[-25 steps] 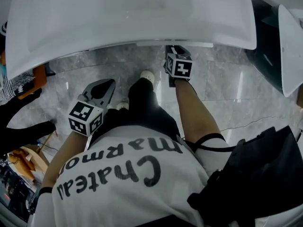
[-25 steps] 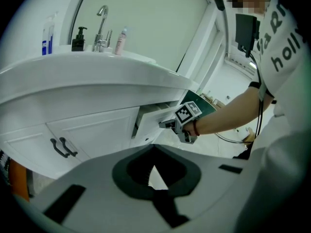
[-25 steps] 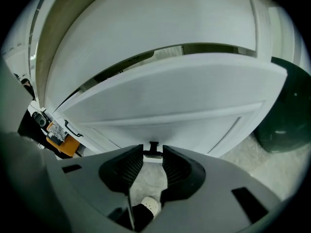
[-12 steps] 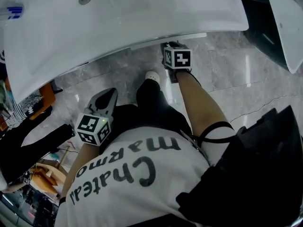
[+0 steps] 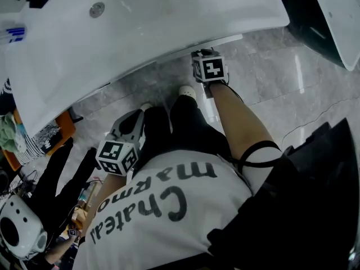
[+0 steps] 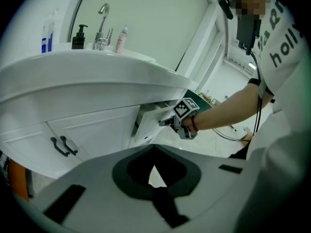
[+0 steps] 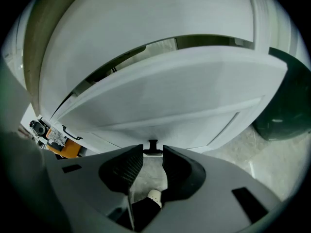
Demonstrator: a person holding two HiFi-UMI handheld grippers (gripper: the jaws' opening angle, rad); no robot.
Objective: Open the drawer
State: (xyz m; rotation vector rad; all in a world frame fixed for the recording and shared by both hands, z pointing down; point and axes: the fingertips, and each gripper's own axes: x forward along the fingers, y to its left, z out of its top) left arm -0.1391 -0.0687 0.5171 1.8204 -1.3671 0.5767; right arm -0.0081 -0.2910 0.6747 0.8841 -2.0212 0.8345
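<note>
The right gripper [image 5: 202,58] is up under the front edge of the white worktop [image 5: 169,16]. Its 2 jaws are closed on the small black handle [image 7: 153,147] of the drawer [image 7: 184,96], 1 jaw on each side of it. The drawer is white and sits just below the worktop. It is out a little way, and there is a dark gap above its front.

The left gripper [image 6: 152,147] is held low beside the person's leg, well away from the drawer. Its jaws are closed together, and nothing is between them.

On the worktop stand a shiny tap [image 6: 102,25], a black pump bottle [image 6: 79,37] and a small pink bottle [image 6: 121,38]. To the left of the drawer is a white cupboard door [image 6: 92,135] with 2 black handles [image 6: 63,146] side by side. The floor [image 5: 270,77] is grey and shiny, and the toe of a white shoe [image 5: 187,91] shows on it, just below the right gripper.
</note>
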